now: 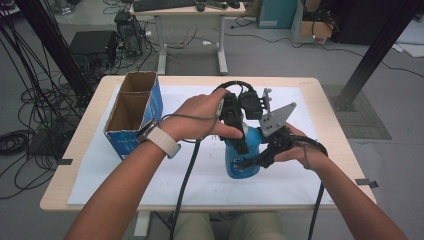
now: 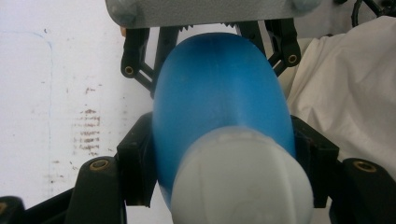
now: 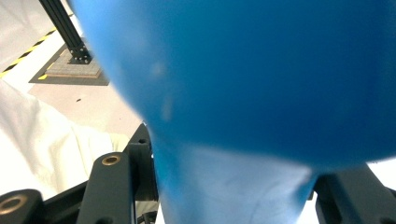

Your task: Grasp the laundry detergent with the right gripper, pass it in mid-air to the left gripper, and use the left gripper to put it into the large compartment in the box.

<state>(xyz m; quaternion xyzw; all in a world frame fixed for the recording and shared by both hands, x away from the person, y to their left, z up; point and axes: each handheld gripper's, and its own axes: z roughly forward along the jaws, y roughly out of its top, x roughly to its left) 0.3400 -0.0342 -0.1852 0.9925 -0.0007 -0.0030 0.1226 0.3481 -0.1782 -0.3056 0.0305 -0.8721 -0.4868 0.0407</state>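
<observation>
Right now the blue bottle (image 1: pixel 243 159) stands on the white sheet (image 1: pixel 150 175), to the right of the cardboard box (image 1: pixel 131 111). Left gripper (image 1: pixel 242 145) clamps its upper part, near the white cap (image 2: pixel 243 182); right gripper (image 1: pixel 248 162) clamps its lower body.

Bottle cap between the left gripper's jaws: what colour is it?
White, on a blue bottle; the cap shows best in the left gripper view.
</observation>
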